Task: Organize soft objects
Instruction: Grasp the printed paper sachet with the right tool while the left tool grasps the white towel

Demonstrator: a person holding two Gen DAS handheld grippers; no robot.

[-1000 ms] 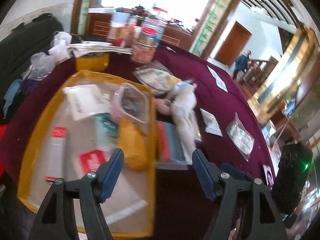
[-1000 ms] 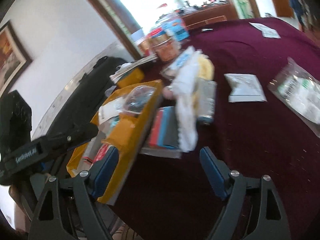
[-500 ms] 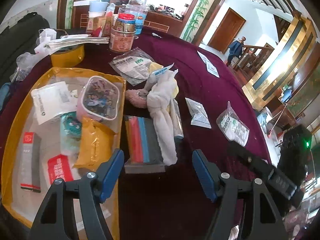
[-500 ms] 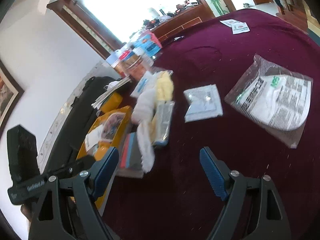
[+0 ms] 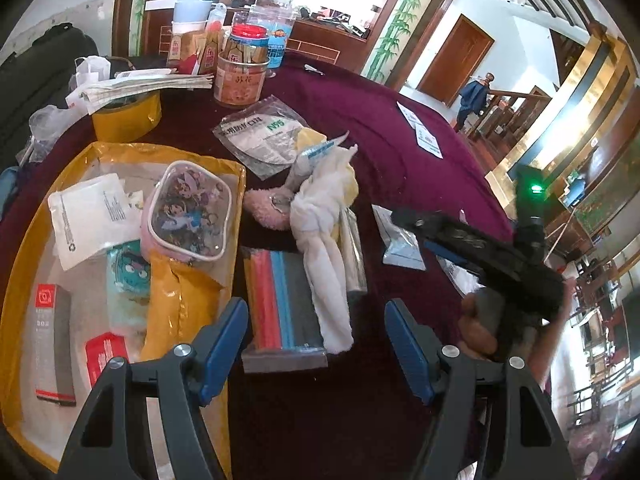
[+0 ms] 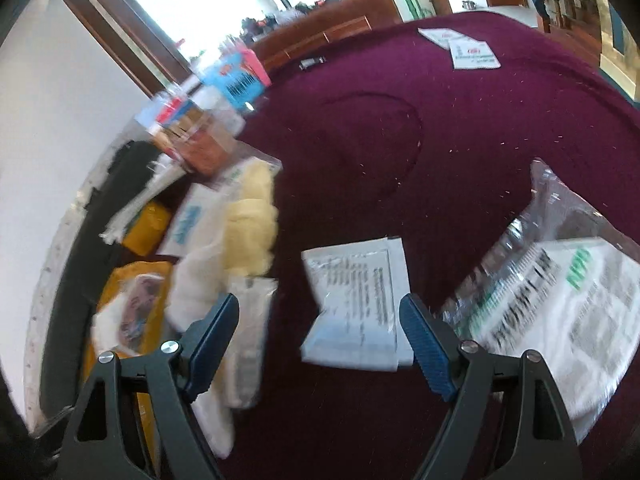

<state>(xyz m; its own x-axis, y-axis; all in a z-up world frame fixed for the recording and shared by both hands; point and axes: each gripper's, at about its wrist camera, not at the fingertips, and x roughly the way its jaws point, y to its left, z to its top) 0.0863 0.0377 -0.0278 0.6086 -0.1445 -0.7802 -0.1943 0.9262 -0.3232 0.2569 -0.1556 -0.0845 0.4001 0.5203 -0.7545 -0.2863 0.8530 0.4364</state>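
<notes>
The left gripper is hanging closer to the table than a moment ago, its blue fingers wide apart and holding nothing; the yellow tray is sitting on the left, with a cartoon pouch leaning on its rim; just beside it the white knotted cloth is lying over a striped pack; the right gripper has swung right, fingers apart, now hanging over a small white packet; the big mask bag is lying farther right.
</notes>
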